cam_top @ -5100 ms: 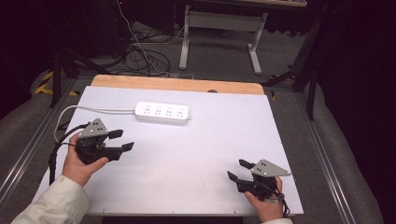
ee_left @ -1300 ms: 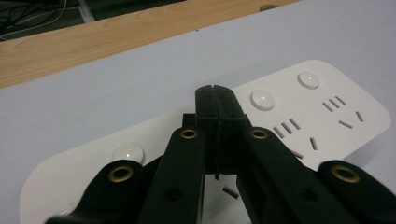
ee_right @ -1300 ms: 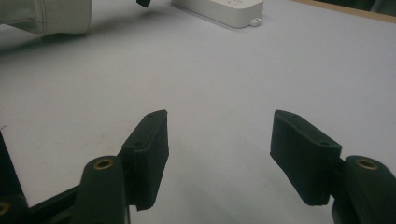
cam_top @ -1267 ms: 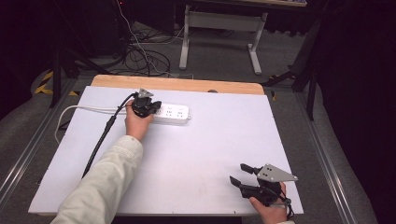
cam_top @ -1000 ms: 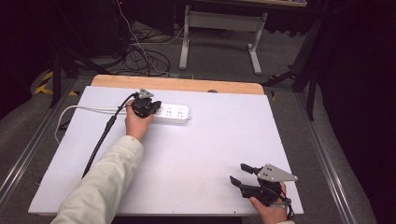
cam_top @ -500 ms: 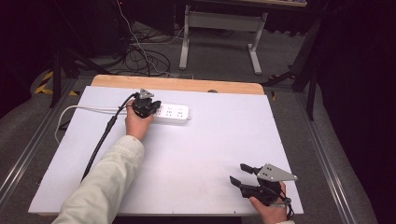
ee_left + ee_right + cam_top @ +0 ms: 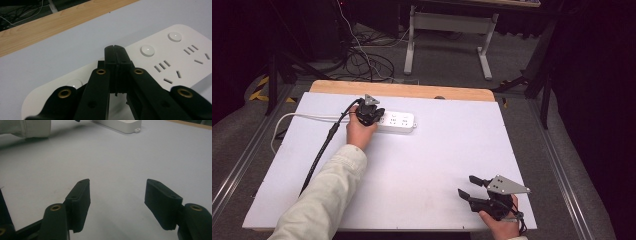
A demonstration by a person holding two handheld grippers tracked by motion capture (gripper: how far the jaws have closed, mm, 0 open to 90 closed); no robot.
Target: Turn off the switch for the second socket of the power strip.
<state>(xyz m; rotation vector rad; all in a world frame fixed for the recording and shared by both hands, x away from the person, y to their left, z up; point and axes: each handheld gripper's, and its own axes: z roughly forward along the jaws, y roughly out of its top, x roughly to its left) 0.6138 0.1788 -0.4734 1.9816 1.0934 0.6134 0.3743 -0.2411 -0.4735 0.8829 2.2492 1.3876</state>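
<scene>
- The left hand-held gripper point(image 7: 373, 116) is sitting in the upper left of the high view, over the left end of the white power strip point(image 7: 396, 122); its jaws are pressing together with nothing between them.
- In the left gripper view, the joined tips point(image 7: 115, 50) are pointing down at the power strip point(image 7: 175, 62), close to a round white button point(image 7: 147, 50); whether they are touching it cannot be told.
- The power strip is lying flat on the white desk point(image 7: 437, 165), near its far wooden edge, with its white cord point(image 7: 302, 117) trailing off leftward.
- The right hand-held gripper point(image 7: 472, 187) is resting at the lower right of the desk, well apart from the strip, its jaws standing apart and empty.
</scene>
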